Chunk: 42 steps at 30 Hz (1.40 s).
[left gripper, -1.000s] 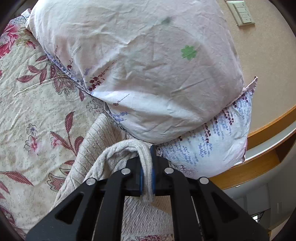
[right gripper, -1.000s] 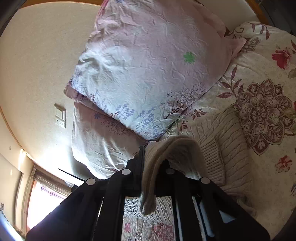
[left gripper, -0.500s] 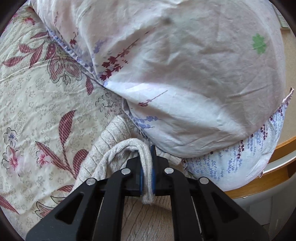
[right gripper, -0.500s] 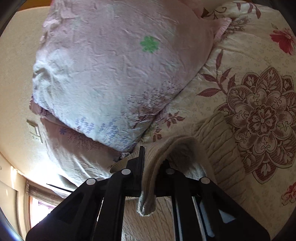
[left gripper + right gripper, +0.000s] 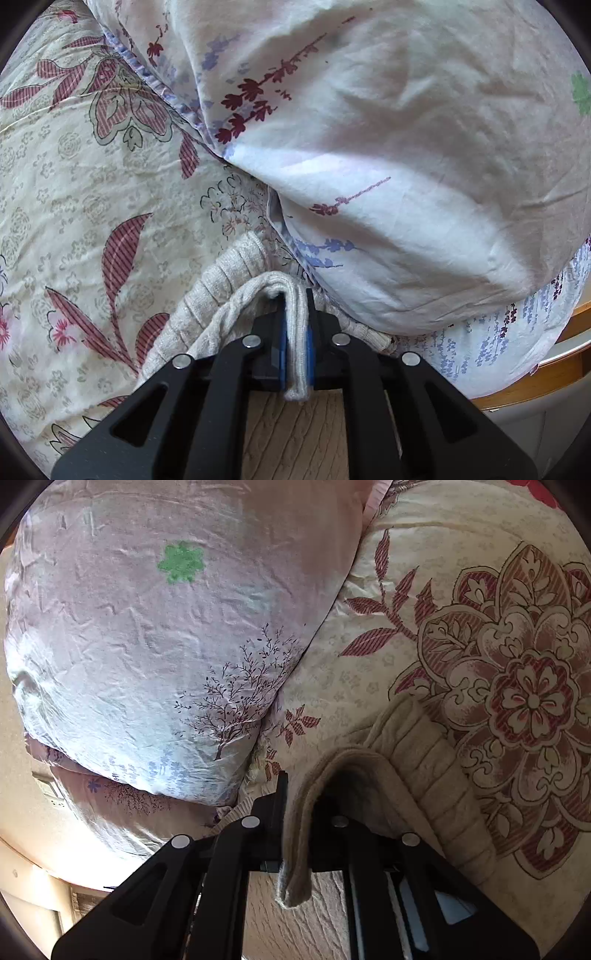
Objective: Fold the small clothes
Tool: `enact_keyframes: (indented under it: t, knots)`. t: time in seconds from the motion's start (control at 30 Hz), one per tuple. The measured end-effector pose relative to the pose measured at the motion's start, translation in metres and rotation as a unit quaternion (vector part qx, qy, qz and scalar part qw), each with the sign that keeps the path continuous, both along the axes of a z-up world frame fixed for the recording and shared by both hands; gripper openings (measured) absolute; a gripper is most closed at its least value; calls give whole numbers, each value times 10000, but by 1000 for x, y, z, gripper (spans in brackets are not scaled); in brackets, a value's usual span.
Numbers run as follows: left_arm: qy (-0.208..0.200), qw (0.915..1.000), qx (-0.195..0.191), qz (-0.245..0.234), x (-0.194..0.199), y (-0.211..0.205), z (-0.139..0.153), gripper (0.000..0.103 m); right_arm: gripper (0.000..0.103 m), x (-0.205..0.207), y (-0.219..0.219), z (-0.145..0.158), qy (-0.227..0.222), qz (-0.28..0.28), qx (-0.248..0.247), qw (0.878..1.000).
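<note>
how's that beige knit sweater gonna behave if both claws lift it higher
Likely floppy: the beige knit sweater already drapes limply over the left claw and right claw. Its thick ribbed knit probably grips the pads rather than slipping. Unheld parts would probably sag onto the floral bedspread.

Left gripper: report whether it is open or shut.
Shut on the beige knit garment. In the left wrist view, the left gripper has its blue pads pressing a doubled fold of fabric between them.

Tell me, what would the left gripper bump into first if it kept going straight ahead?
Probably the big pale pillow. The left gripper, shut on the beige knit sweater, points at the pillow's lower edge where it meets the flowery bedspread. Depth is hard to judge, so it might touch the bedspread first.
</note>
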<state>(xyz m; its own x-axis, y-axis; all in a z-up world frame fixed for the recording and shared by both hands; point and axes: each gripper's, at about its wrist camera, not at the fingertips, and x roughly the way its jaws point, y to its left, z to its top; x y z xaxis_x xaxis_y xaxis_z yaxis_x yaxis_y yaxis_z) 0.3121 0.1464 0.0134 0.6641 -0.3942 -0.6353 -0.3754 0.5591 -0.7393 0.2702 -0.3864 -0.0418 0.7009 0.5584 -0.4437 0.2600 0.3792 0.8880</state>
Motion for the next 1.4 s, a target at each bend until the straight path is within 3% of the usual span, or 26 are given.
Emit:
enact_keyframes:
  t: [0.17,0.2,0.27,0.33,0.4,0.5,0.6,0.67,0.8,0.87,0.9,1.03,1.13,1.23,1.4]
  knots:
    - [31,10000,-46,34,5,-3,0,13,10,0,-5,-1,125,-103,56,9999]
    - [18,10000,-62,23,7,-5,1,15,15,0,-6,0,132,-118,40,9998]
    - [-31,9999,-102,-30,10,-7,6,28,26,0,-8,6,82,-169,-28,9998]
    - [-128,9998,-57,-119,12,-11,14,45,53,-1,-9,17,-15,-282,-252,9993]
    - [-226,9995,163,-145,12,-14,26,67,67,-3,-12,28,-88,-438,-586,9973]
    - [-225,9968,770,-22,6,-17,46,80,70,-12,-20,41,-41,-591,-1148,9916]
    - [-297,9921,1212,-103,-1,-19,61,82,70,-22,-17,55,-211,-441,-1718,9839]
    - [-380,9852,1631,-354,-7,-29,69,82,70,-28,-5,65,-419,-125,-2327,9716]
    - [-530,9571,2616,-1125,-19,-74,75,82,70,-38,47,76,-755,775,-3525,9295]
    - [-526,9404,3020,-1471,-23,-97,71,82,70,-39,73,72,-813,1117,-3899,9104]
    - [-492,9359,3116,-1568,-22,-104,68,82,70,-40,81,69,-791,1236,-4007,9044]
    - [-121,9347,3107,-1725,-20,-116,44,82,70,-40,96,56,-538,1430,-4254,8920]
    - [47,9316,3147,-1821,-23,-121,29,82,71,-44,113,49,-407,1673,-4706,8654]
    - [12,9225,3340,-1933,-35,-130,20,82,71,-55,125,42,-368,1819,-5066,8420]
    - [-35,9228,3303,-1983,-44,-133,17,82,72,-65,123,39,-437,1830,-5070,8411]
